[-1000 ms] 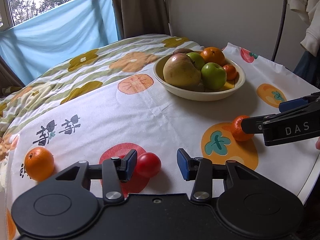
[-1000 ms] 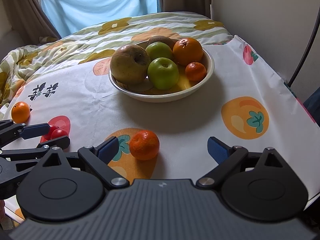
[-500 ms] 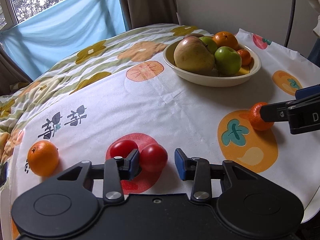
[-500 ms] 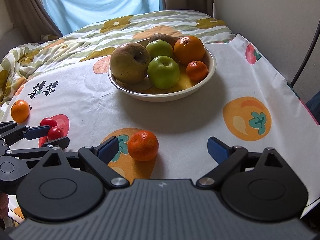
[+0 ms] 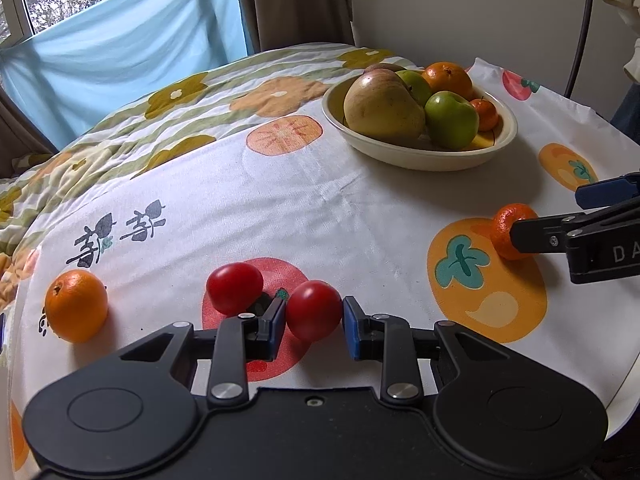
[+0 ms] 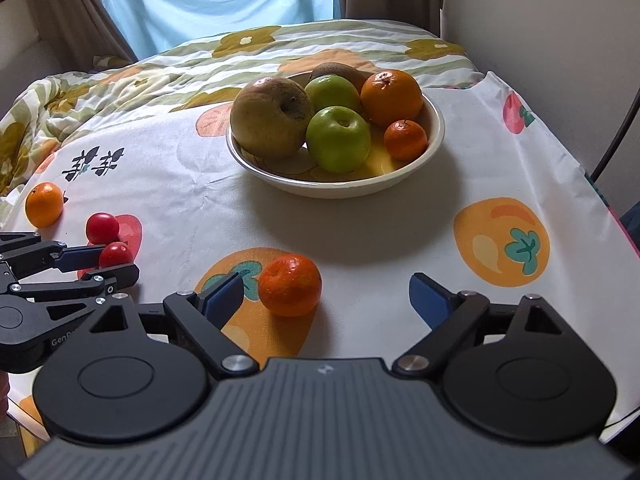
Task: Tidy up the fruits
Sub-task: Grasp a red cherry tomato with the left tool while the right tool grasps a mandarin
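Observation:
My left gripper (image 5: 314,322) has closed its blue pads on a red tomato (image 5: 313,310) that rests on the tablecloth. A second red tomato (image 5: 235,288) lies just left of it, and an orange (image 5: 76,306) sits further left. My right gripper (image 6: 326,294) is open around a small tangerine (image 6: 290,285), which sits nearer its left pad. The cream bowl (image 6: 434,120) behind holds a large pear, two green apples, an orange, a small tangerine and a kiwi. The left gripper with its tomato (image 6: 115,254) also shows in the right wrist view.
The fruit-print tablecloth (image 5: 320,208) covers the table, whose front edge runs close to both grippers. A wall and a dark cable (image 6: 616,136) stand at the right. A blue cloth and curtains (image 5: 120,52) hang behind the table.
My left gripper has closed from open onto the near tomato, and a second tomato has come into view. My right gripper has moved forward a little and stays open around the tangerine.

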`<move>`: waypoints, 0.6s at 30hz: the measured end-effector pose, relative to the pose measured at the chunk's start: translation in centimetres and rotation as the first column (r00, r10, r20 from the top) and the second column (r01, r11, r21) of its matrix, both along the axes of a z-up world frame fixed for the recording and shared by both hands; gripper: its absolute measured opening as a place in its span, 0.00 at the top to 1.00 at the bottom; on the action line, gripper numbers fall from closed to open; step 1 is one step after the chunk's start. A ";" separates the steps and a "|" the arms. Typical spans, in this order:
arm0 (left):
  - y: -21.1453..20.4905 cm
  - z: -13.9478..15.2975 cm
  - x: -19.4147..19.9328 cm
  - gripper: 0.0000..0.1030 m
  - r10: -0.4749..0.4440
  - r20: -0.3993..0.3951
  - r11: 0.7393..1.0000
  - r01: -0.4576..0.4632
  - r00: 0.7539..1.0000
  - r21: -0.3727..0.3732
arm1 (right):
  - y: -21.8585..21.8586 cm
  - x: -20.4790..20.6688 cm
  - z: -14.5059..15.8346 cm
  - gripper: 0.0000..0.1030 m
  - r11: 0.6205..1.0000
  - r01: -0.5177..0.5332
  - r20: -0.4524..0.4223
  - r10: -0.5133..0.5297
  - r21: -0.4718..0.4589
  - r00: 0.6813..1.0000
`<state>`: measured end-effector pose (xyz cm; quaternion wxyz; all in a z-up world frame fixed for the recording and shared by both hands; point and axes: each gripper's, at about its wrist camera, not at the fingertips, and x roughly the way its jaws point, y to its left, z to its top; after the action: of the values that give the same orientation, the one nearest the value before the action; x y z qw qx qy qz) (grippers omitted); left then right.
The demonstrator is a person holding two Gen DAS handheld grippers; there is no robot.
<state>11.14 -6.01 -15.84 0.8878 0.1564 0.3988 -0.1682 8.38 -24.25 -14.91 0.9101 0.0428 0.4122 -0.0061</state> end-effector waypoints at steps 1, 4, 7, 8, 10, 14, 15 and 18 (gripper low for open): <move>0.0 0.0 -0.1 0.67 -0.002 -0.002 1.000 0.002 1.000 -0.001 | 0.1 0.1 -0.1 0.04 1.000 -0.006 -0.004 0.006 0.001 1.000; -0.1 0.1 -0.4 0.68 -0.001 -0.008 1.000 0.001 1.000 -0.010 | 0.4 0.4 -0.4 0.12 1.000 -0.023 -0.017 0.023 0.007 1.000; -0.1 0.2 -0.6 0.68 0.001 -0.013 1.000 -0.002 1.000 -0.020 | 0.7 0.6 -0.7 0.19 0.999 -0.041 -0.025 0.041 0.007 0.999; -0.2 0.3 -0.7 0.68 0.002 -0.013 1.000 -0.003 1.000 -0.022 | 0.8 0.7 -0.7 0.19 0.999 -0.046 -0.026 0.046 0.006 0.999; -0.1 0.5 -0.9 0.68 0.004 -0.014 1.000 -0.005 1.000 -0.030 | 1.0 0.8 -0.8 0.22 0.999 -0.054 -0.024 0.054 0.005 0.998; -0.1 1.0 -1.1 0.68 0.013 -0.010 0.999 -0.013 1.000 -0.048 | 1.2 1.1 -0.9 0.28 0.998 -0.068 -0.026 0.068 0.001 0.997; -0.1 1.2 -1.1 0.68 0.016 -0.009 0.998 -0.017 1.000 -0.054 | 1.2 1.1 -0.9 0.29 0.997 -0.071 -0.028 0.071 0.001 0.997; -0.1 1.8 -1.3 0.68 0.021 -0.004 0.998 -0.021 1.000 -0.067 | 1.3 1.4 -0.9 0.48 0.996 -0.091 -0.043 0.091 0.004 0.995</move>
<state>9.85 -6.15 -14.08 0.8937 0.1222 0.3960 -0.1722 9.75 -22.96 -15.85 0.9003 0.0250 0.4332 0.0349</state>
